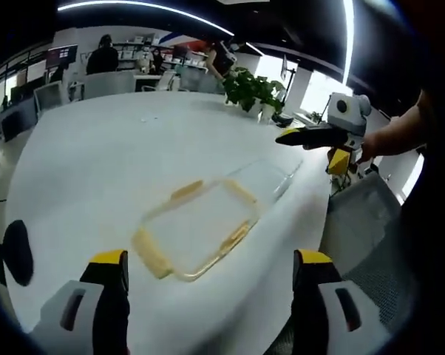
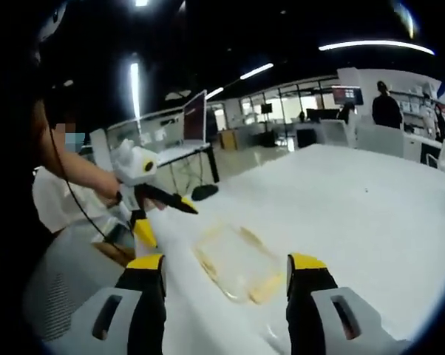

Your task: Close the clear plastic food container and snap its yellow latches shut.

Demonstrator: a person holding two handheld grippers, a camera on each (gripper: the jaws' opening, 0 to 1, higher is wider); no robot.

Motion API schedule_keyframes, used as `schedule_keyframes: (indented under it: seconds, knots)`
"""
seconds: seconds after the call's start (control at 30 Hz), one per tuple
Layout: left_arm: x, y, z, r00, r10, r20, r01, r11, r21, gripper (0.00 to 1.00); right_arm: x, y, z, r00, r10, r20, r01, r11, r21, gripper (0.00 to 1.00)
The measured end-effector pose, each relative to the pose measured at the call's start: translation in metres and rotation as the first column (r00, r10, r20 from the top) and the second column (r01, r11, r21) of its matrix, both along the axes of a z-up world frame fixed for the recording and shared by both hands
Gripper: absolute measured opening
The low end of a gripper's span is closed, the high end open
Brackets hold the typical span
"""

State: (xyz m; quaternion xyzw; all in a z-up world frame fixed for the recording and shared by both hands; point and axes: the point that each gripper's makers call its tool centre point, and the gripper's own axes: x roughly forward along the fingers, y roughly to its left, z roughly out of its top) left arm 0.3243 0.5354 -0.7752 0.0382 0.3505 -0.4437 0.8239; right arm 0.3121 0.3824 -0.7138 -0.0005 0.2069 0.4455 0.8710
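A clear plastic container (image 1: 200, 229) with yellow latches along its sides lies flat on the white table (image 1: 111, 163). A clear part (image 1: 270, 177) stretches out from its far right end; I cannot tell whether it is the lid or the base. My left gripper (image 1: 211, 285) hangs open just short of the container, nothing between its jaws. The right gripper (image 1: 311, 137), held by a hand, hovers over the table's right edge. In the right gripper view the container (image 2: 237, 262) lies ahead of my open right gripper (image 2: 224, 285), and the left gripper (image 2: 163, 198) comes in from the left.
A potted plant (image 1: 252, 89) stands at the table's far end. A grey mesh chair (image 1: 363, 207) sits close to the table's right edge, near the container. A monitor (image 2: 194, 115) and desks with people stand farther back. The person's body (image 2: 56, 192) is beside the chair.
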Motion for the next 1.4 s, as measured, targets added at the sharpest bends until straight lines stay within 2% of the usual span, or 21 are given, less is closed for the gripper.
schedule_keyframes:
  seconds: [0.03,0.07,0.1,0.2,0.47,0.67,0.9,1.07,1.4]
  knots:
    - [0.0,0.001,-0.002,1.0,-0.002,-0.014,0.002,1.0,0.007,0.89,0.001,0.001,0.0,1.0,-0.001,-0.005,0.001,1.0,-0.004,0.67]
    - [0.002,0.002,0.0,1.0,-0.011,0.019,0.011,1.0,0.009,0.89,0.003,0.001,-0.001,1.0,-0.007,-0.004,0.007,1.0,-0.016,0.67]
    - [0.007,0.001,0.004,0.997,-0.028,0.078,0.027,1.0,0.003,0.89,0.005,0.0,-0.001,1.0,-0.017,-0.001,0.017,1.0,-0.017,0.67]
    - [0.007,0.003,0.005,0.999,-0.024,0.049,0.024,1.0,0.001,0.88,0.011,0.001,0.002,0.999,-0.036,-0.012,0.036,0.999,0.004,0.68]
    - [0.014,0.007,0.0,0.995,-0.082,0.064,0.08,0.996,0.033,0.86,0.024,0.001,0.001,0.999,-0.04,-0.017,0.04,0.999,-0.007,0.67]
    - [0.019,0.013,-0.005,0.992,-0.111,0.051,0.108,0.992,0.061,0.83,0.024,0.006,-0.013,0.999,0.04,-0.004,-0.04,0.994,-0.104,0.68]
    - [0.021,0.018,-0.016,0.981,-0.191,0.038,0.184,0.973,0.14,0.8,0.023,0.011,-0.022,0.995,0.097,-0.017,-0.099,0.982,-0.16,0.67]
    - [0.025,0.017,-0.015,0.977,-0.211,0.041,0.204,0.969,0.143,0.81,0.024,0.012,-0.023,0.994,0.106,-0.021,-0.108,0.98,-0.168,0.67]
    - [0.031,0.016,-0.019,0.964,-0.264,0.034,0.256,0.954,0.156,0.8,0.024,0.009,-0.034,0.988,0.153,-0.027,-0.155,0.959,-0.235,0.66]
